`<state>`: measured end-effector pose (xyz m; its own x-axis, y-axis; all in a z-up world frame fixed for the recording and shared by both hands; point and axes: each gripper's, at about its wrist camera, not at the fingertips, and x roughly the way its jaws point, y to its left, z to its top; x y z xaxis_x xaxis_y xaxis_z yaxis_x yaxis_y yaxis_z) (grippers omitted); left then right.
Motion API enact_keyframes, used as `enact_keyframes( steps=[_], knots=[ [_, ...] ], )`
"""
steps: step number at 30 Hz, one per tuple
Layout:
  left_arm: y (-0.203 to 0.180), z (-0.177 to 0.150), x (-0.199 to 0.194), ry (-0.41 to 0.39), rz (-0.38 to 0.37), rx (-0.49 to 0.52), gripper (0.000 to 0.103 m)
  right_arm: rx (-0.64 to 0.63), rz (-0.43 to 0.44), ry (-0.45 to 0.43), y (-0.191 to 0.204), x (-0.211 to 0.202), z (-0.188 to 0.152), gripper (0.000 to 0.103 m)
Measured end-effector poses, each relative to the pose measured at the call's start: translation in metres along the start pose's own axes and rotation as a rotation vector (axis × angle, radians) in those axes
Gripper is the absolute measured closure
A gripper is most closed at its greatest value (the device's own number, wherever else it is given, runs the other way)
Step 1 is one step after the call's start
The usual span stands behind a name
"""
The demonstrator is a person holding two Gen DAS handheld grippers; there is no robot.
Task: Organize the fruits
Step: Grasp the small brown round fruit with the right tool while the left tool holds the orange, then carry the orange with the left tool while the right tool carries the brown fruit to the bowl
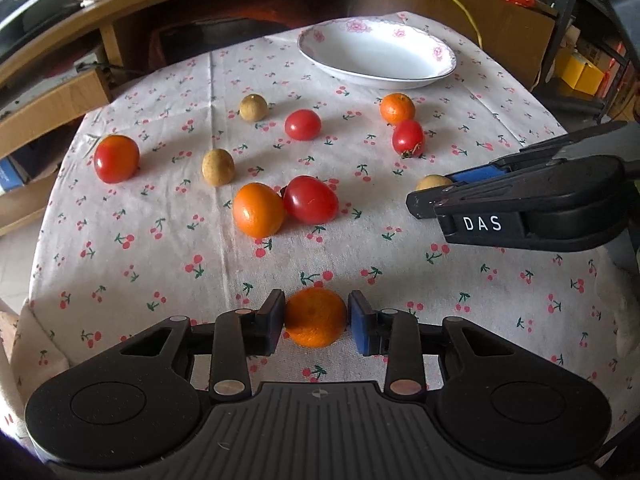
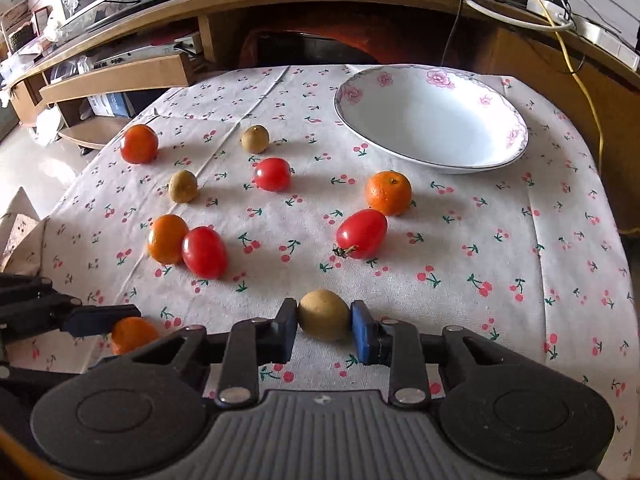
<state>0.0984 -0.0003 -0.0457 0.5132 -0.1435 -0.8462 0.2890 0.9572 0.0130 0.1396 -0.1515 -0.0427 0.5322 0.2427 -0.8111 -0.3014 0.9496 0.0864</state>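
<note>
Cherry-print cloth (image 1: pixel 168 264), plate (image 2: pixel 432 80) bare, fruit all scattered. Left gripper (image 1: pixel 316 320) pinches an orange (image 1: pixel 316 318), right gripper (image 2: pixel 325 326) clamps a longan (image 2: pixel 324 314). Nothing sorted yet!

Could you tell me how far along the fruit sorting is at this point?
Nothing is sorted yet: the plate is empty. In hand: the left gripper brackets an orange, the right gripper a brown fruit; both sit on the cloth. Left: nine more fruits scattered across it.
</note>
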Motion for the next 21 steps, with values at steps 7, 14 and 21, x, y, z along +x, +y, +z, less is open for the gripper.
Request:
enact_keyframes(
  steps=[7,14,21],
  knots=[
    [0.000,-0.005,-0.002,-0.016,0.009,-0.005,0.054,-0.042,-0.021,0.003,0.006,-0.003,-0.003,0.073],
    [-0.002,-0.004,-0.003,-0.005,0.013,-0.011,0.061,-0.015,-0.021,0.001,-0.001,-0.010,-0.003,0.073],
    [-0.014,0.002,-0.007,-0.009,0.013,0.007,0.064,0.023,-0.034,-0.029,-0.013,-0.023,0.000,0.073]
  ],
)
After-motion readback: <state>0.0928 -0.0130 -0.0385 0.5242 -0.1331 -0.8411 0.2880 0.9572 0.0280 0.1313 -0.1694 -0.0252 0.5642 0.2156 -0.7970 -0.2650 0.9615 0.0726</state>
